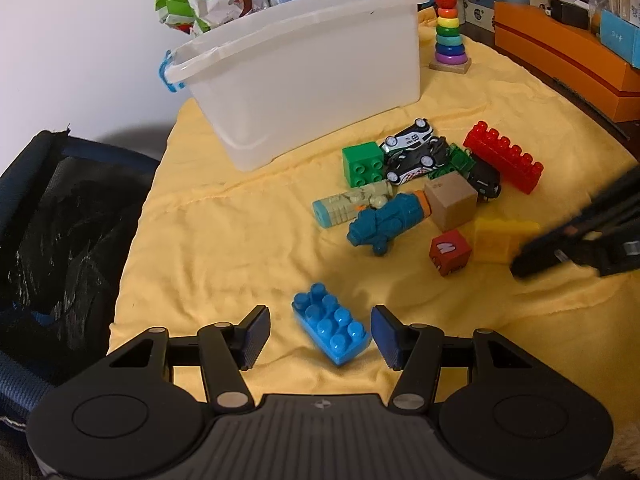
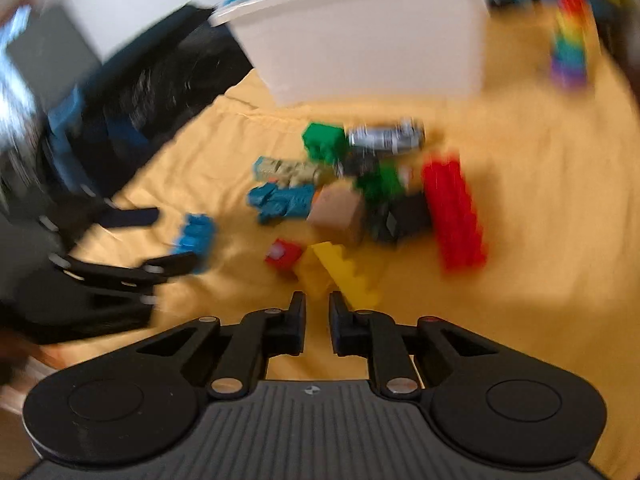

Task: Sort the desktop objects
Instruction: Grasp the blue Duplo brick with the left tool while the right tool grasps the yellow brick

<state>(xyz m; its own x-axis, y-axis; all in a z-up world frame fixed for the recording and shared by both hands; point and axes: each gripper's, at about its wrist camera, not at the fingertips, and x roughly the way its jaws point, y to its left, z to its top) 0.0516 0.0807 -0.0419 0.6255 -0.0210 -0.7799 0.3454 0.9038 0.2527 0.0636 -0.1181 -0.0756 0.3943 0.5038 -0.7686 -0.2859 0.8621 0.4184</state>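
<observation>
The blue brick [image 1: 331, 329] lies studs-up on the yellow cloth [image 1: 224, 248] over the desk, between the spread pads of the left tongs [image 1: 320, 334], touching neither. Beyond it, to the right, sits a heap of toys: a teal toy [image 1: 384, 222], a green block [image 1: 362, 164], toy cars [image 1: 414, 148], a long red brick [image 1: 504, 156], a brown cube [image 1: 450, 200], a red cube [image 1: 450, 252] and a yellow brick [image 2: 340, 272]. The white bin [image 1: 304, 76] stands farther back. The right tongs [image 2: 317, 318] are drawn together just short of the yellow brick, holding nothing; that view is blurred.
</observation>
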